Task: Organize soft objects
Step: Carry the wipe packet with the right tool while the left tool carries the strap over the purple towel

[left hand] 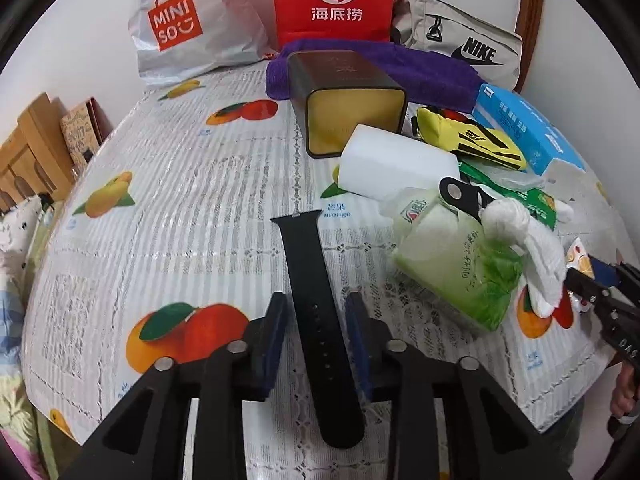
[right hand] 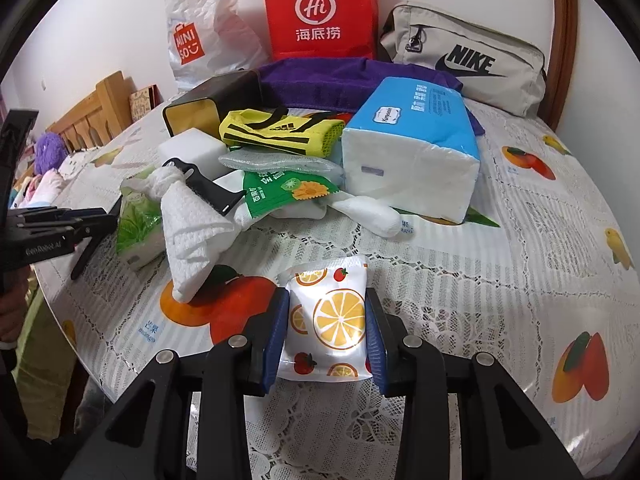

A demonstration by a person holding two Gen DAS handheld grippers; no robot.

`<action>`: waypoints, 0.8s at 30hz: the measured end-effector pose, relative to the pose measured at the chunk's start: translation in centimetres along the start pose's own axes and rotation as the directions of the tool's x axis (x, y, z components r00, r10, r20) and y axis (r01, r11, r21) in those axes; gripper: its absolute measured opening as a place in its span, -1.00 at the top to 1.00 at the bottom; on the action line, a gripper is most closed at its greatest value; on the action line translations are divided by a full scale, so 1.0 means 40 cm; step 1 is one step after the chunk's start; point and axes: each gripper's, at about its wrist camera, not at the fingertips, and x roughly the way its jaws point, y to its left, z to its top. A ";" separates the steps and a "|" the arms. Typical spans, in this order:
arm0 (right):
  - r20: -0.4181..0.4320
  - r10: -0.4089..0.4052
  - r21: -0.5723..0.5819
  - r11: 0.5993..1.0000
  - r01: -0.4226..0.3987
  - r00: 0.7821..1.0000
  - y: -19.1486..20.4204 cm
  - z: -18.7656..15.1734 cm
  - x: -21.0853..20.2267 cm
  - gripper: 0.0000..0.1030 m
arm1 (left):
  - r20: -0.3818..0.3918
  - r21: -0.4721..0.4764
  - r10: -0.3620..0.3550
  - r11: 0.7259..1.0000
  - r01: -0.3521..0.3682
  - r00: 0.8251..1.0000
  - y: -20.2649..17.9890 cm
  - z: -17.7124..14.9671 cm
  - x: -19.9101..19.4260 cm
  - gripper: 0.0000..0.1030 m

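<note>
Looking across the fruit-print tablecloth, I had the heap of soft things at the far right, with the tissue pack biggest among them and the knotted white cloth nearer. My right gripper pinched the orange-print packet, both pads flat against its sides, the packet standing just short of the heap. My left gripper straddled the black watch strap; its long axis ran straight ahead between the pads, which looked not quite touching, so I judged it ungripped.
</note>
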 end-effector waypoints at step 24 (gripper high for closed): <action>0.061 0.013 0.074 0.997 -0.017 0.998 -0.074 0.066 -0.105 0.47 | 0.060 -0.034 -0.144 0.989 0.146 0.988 0.024 0.086 -0.093 0.62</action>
